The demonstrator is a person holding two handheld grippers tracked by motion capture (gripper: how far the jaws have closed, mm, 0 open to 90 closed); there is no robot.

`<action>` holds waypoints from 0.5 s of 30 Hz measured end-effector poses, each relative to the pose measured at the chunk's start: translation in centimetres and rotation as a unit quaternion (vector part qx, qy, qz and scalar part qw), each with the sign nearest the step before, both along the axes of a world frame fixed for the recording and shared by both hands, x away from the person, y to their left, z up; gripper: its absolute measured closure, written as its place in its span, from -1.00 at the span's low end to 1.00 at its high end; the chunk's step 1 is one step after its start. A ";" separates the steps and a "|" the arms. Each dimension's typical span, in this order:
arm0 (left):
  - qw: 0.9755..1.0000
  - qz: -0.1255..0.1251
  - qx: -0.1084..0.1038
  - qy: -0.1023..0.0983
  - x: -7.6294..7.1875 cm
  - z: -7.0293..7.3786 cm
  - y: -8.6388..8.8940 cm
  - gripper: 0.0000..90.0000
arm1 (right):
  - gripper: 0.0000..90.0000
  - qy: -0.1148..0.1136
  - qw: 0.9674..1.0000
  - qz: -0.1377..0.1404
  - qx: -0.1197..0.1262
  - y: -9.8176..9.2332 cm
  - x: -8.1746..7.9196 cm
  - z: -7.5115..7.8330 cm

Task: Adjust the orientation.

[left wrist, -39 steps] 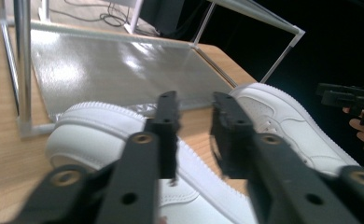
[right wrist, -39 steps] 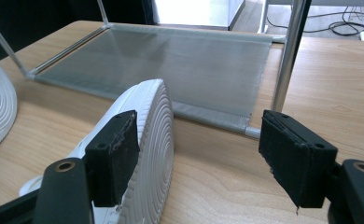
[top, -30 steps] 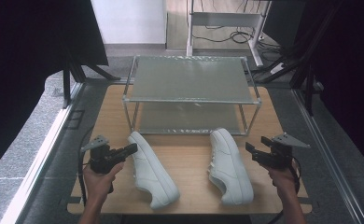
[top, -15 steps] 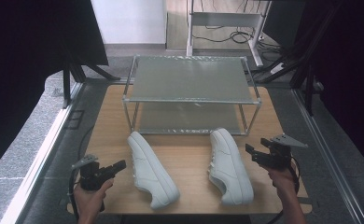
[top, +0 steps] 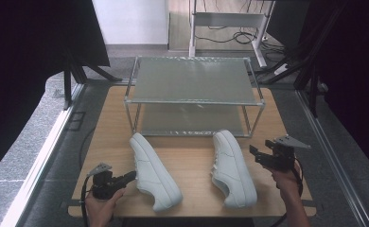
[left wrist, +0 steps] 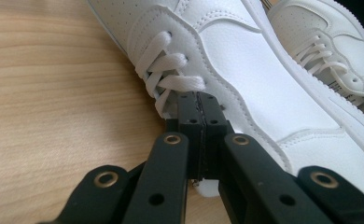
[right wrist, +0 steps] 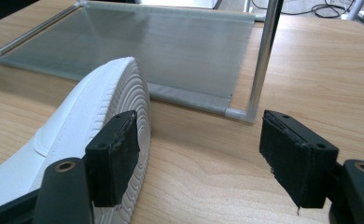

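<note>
Left tongs (left wrist: 199,100) closed empty, nosing left sneaker's (top: 154,170) laces; right tongs (right wrist: 203,154) open beside right sneaker (top: 232,168), ready to grab.

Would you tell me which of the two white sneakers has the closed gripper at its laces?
The left sneaker: the left gripper, jaws shut, sits beside its laces. The right sneaker lies apart, next to the open right gripper.
</note>
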State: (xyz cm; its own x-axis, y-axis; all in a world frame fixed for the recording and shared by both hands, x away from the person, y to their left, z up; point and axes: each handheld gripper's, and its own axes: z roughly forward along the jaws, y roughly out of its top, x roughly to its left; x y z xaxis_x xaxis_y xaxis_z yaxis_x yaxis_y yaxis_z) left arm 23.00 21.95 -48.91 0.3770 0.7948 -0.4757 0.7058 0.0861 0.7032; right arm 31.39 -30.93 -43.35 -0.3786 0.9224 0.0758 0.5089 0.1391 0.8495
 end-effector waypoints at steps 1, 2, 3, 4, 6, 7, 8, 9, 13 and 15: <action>1.000 0.000 -0.003 -0.002 0.0 0.1 -0.1 1.00 | -0.36 0.001 1.000 -0.002 -0.001 0.0 0.0 0.0; 1.000 0.000 -0.003 -0.004 0.1 0.1 -0.2 1.00 | -0.36 0.001 1.000 -0.004 0.000 -0.1 0.0 0.0; 1.000 0.000 -0.003 -0.006 0.1 0.2 -0.4 1.00 | -0.36 0.002 1.000 -0.006 0.001 -0.1 0.0 0.0; 1.000 0.001 0.003 -0.006 0.2 0.3 -0.5 1.00 | -0.36 0.001 1.000 -0.008 0.001 -0.2 0.0 0.0; 1.000 0.000 0.006 -0.007 0.4 0.3 -0.6 1.00 | -0.36 0.004 1.000 -0.012 0.002 -0.3 0.0 0.0; 1.000 0.000 0.010 -0.009 0.7 0.5 -0.9 1.00 | -0.36 0.002 1.000 -0.014 0.003 -0.4 0.0 0.0; 1.000 -0.002 0.007 -0.010 0.8 0.6 -1.0 1.00 | -0.36 0.003 1.000 -0.017 0.004 -0.5 0.0 0.1; 1.000 -0.003 0.007 -0.014 1.0 0.7 -1.1 0.99 | -0.36 0.002 1.000 -0.019 0.003 -0.5 0.0 0.1; 1.000 -0.006 0.005 -0.020 1.5 1.0 -1.5 0.99 | -0.36 0.007 0.999 -0.032 0.000 -0.9 -0.1 0.1; 1.000 -0.006 0.007 -0.021 1.9 1.1 -1.8 1.00 | -0.36 0.009 0.999 -0.036 0.002 -1.1 -0.1 0.1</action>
State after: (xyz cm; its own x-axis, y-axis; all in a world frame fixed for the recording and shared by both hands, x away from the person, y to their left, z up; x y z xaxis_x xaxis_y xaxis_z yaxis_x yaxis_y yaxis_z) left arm 24.85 20.18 -47.77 0.4063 0.7964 -0.4479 0.6761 0.0676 0.7337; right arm 31.26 -32.05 -43.26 -0.3092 0.9470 0.0868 0.5333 0.0971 0.8404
